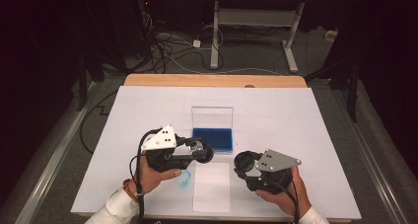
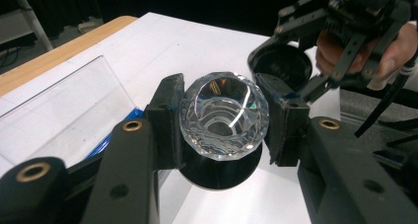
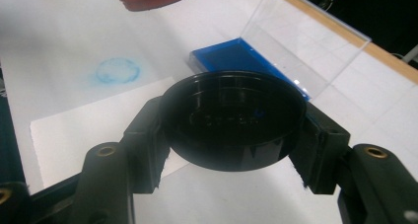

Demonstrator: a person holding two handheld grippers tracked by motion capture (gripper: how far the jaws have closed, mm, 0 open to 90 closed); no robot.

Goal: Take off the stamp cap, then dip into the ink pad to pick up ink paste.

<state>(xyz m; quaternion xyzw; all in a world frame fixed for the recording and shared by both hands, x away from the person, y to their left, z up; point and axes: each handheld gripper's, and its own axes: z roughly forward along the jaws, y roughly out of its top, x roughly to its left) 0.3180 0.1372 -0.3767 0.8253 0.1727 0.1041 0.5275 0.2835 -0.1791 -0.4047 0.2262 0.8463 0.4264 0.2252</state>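
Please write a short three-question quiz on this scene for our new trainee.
1. True or false: the left tool is clamped on a faceted clear knob with a black base.
2. What does the right tool hold? A) a black round cap B) a sheet of paper C) nothing
3. Fill in: the open clear-lidded case on the table has a ____ pad inside.

Key
1. True; its jaws press both sides of the knob.
2. A; the cap sits between both jaws.
3. Blue; the white paper and the blue ring stain lie nearer the person.
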